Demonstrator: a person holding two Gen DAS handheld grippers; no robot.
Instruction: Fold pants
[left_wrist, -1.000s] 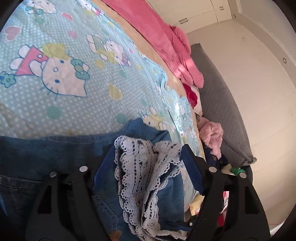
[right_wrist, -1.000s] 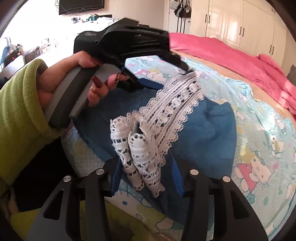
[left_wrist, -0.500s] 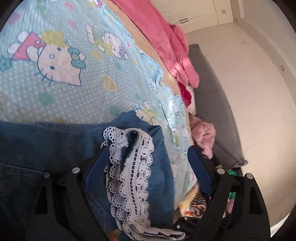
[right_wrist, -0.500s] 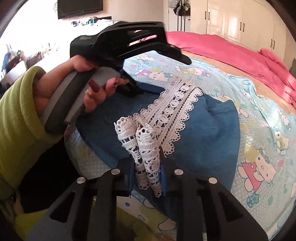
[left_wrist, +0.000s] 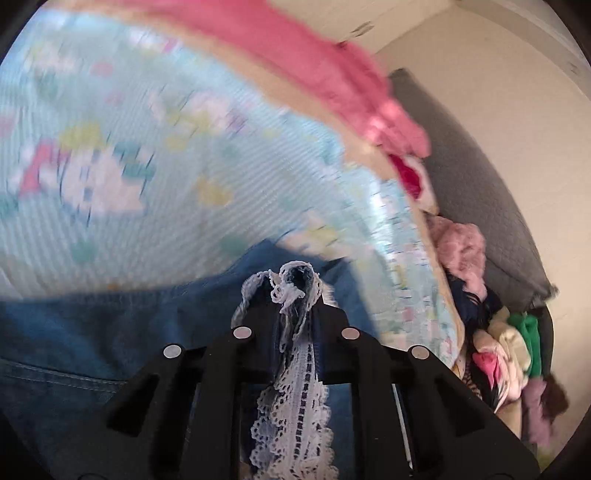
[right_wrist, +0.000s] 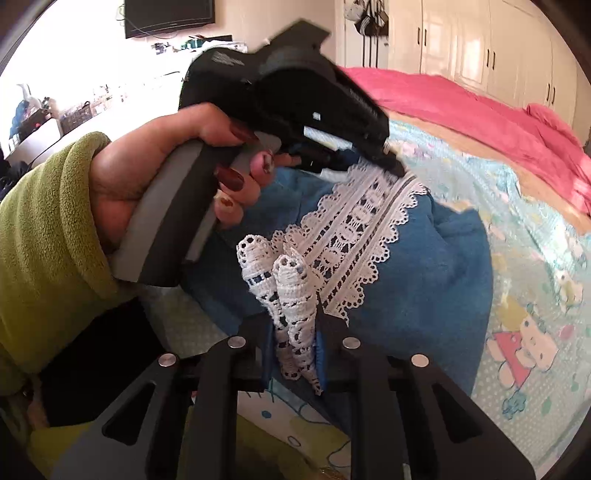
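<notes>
Blue denim pants (right_wrist: 424, 295) with a white lace hem (right_wrist: 354, 236) lie on the bed. My right gripper (right_wrist: 295, 317) is closing, and a bunched fold of the lace is pinched between its pads. In the left wrist view, my left gripper (left_wrist: 295, 306) is shut on another bunch of the lace hem (left_wrist: 295, 417), with denim (left_wrist: 92, 332) spread to its left. The right wrist view shows the left gripper (right_wrist: 388, 158) from the side, held by a hand (right_wrist: 147, 177) in a green sleeve (right_wrist: 44, 229), its tip at the far end of the lace band.
The cartoon-print sheet (left_wrist: 147, 147) covers the bed, with a pink blanket (left_wrist: 332, 85) along its far side. A grey cushion (left_wrist: 480, 184) and a heap of clothes (left_wrist: 498, 350) lie off the bed's right edge. White wardrobes (right_wrist: 480, 44) stand behind.
Both grippers went from open around the lace to pinched on it. The left gripper lifted and shifted, blurring its view. The right gripper stayed in place.
</notes>
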